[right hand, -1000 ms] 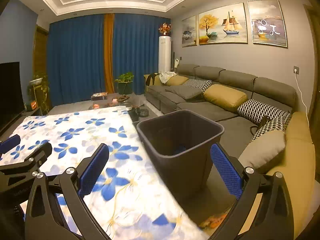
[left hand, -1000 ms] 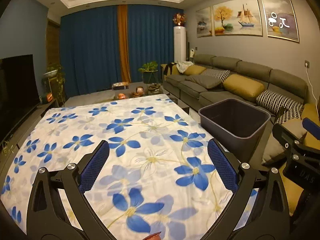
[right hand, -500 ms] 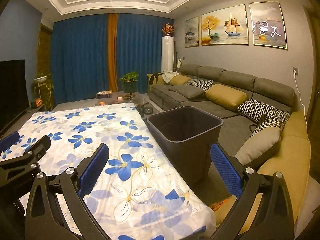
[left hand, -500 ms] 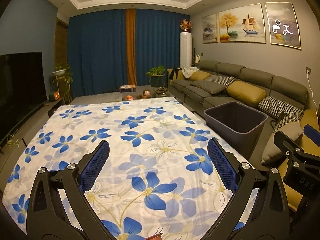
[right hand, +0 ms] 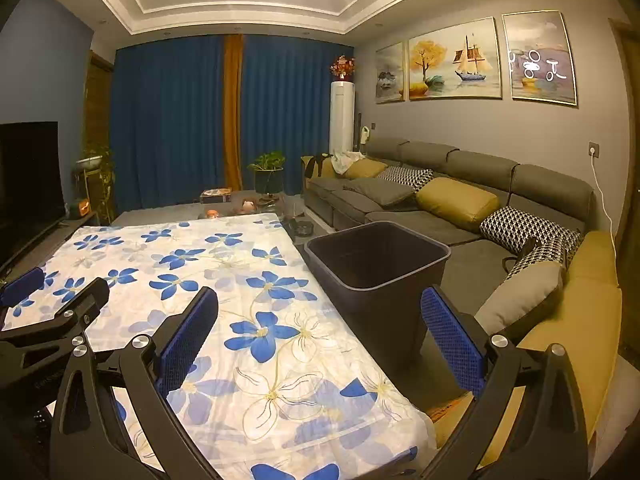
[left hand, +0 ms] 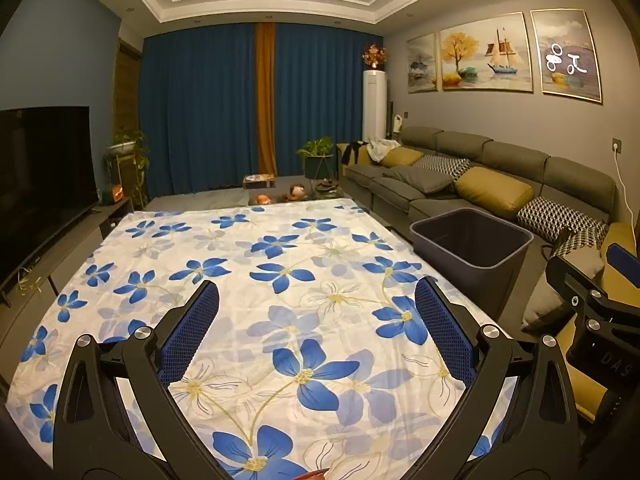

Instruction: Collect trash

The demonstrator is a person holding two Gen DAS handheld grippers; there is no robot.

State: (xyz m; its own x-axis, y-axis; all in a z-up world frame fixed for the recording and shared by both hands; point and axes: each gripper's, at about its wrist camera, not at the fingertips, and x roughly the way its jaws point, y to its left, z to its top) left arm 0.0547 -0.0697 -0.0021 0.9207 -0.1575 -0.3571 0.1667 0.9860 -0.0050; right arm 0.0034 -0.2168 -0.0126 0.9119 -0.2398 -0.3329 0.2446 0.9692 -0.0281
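A dark grey bin [left hand: 472, 246] stands on the floor at the table's right side, between table and sofa; it also shows in the right wrist view [right hand: 378, 264]. The table wears a white cloth with blue flowers [left hand: 280, 280]. I see no trash on the cloth. My left gripper [left hand: 316, 328] is open and empty above the near part of the table. My right gripper [right hand: 320, 332] is open and empty above the table's near right corner, close to the bin. A small reddish thing [left hand: 314, 474] peeks in at the left wrist view's bottom edge.
A long grey sofa [right hand: 460, 200] with yellow and patterned cushions runs along the right wall. A TV [left hand: 44, 168] stands at the left. A low table with small items [left hand: 276, 196] and a potted plant [left hand: 318, 160] sit beyond the table, before blue curtains.
Both grippers have pulled back and risen from the table and bin; more of the room and ceiling shows. Both stay open and empty.
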